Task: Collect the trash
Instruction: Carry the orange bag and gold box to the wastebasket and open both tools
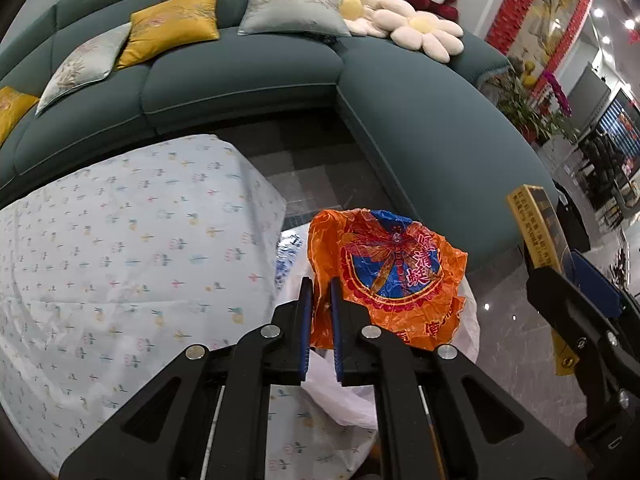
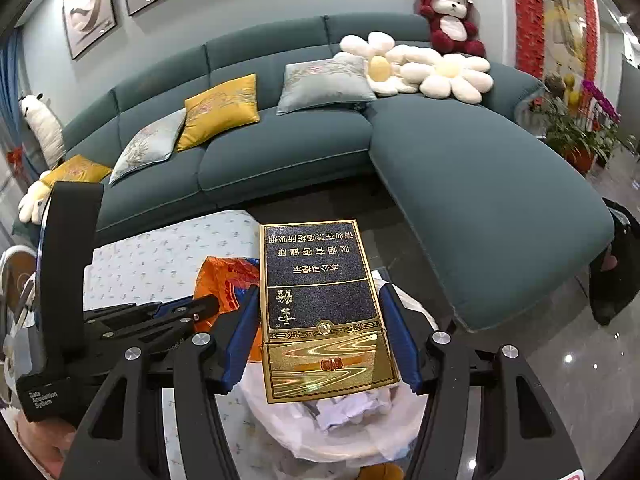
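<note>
Here the left claw [image 1: 320, 312] pinches an orange wrapper [image 1: 384, 272], the right claw [image 2: 320, 332] clamps a cigarette box [image 2: 320, 300], hiding the bag [image 2: 340, 432] below.

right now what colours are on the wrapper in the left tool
Orange wrapper with a blue and red dragonfly print, clearest in the left wrist view.

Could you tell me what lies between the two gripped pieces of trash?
Nothing: the orange wrapper directly adjoins the gold cigarette box, seen in the right wrist view.
</note>
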The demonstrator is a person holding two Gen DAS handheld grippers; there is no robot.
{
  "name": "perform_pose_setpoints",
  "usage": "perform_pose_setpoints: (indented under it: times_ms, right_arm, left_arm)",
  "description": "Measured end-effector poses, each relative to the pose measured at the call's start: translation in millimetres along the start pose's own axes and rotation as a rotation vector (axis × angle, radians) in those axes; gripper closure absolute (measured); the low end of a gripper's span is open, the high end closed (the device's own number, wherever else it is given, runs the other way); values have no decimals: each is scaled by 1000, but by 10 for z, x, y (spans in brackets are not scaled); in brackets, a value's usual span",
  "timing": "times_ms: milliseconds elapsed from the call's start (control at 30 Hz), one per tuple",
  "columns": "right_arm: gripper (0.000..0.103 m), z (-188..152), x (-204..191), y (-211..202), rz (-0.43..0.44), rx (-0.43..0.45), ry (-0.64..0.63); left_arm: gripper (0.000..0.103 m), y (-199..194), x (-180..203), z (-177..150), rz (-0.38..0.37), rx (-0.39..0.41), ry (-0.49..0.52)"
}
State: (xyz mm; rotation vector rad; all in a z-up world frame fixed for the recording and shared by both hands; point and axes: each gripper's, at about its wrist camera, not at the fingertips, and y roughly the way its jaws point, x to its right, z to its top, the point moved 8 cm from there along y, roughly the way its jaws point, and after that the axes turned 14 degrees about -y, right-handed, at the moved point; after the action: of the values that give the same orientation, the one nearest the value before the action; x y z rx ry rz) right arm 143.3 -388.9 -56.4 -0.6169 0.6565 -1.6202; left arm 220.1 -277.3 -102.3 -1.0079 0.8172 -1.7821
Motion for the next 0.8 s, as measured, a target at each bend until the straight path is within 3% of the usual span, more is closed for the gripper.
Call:
perform_pose_setpoints:
  times_ms: [133,233,367,467,633,800]
  right_arm:
    - [45,-57,115,-2,-12,-4,14]
    - [45,-102,174,-22,-20,-5,25]
    - [45,-152,223,-37,-26,-8,30]
    - [45,-154,207,-27,-26,-10,30]
    - [45,-159,203,-21,-25,-11,30]
    - [44,-124,158,16,-30,-20,20]
  left_arm:
    - [89,50,111,-49,-11,-14,1]
    - [73,54,149,-76,0,-5,-5]
    - [67,42,166,-88,11,3,-7]
    - [57,14,150,-88,23,16,-8]
    - [56,-19,109,-93,32,24,-9]
    - [43,-58,34,-94,46,44,-18]
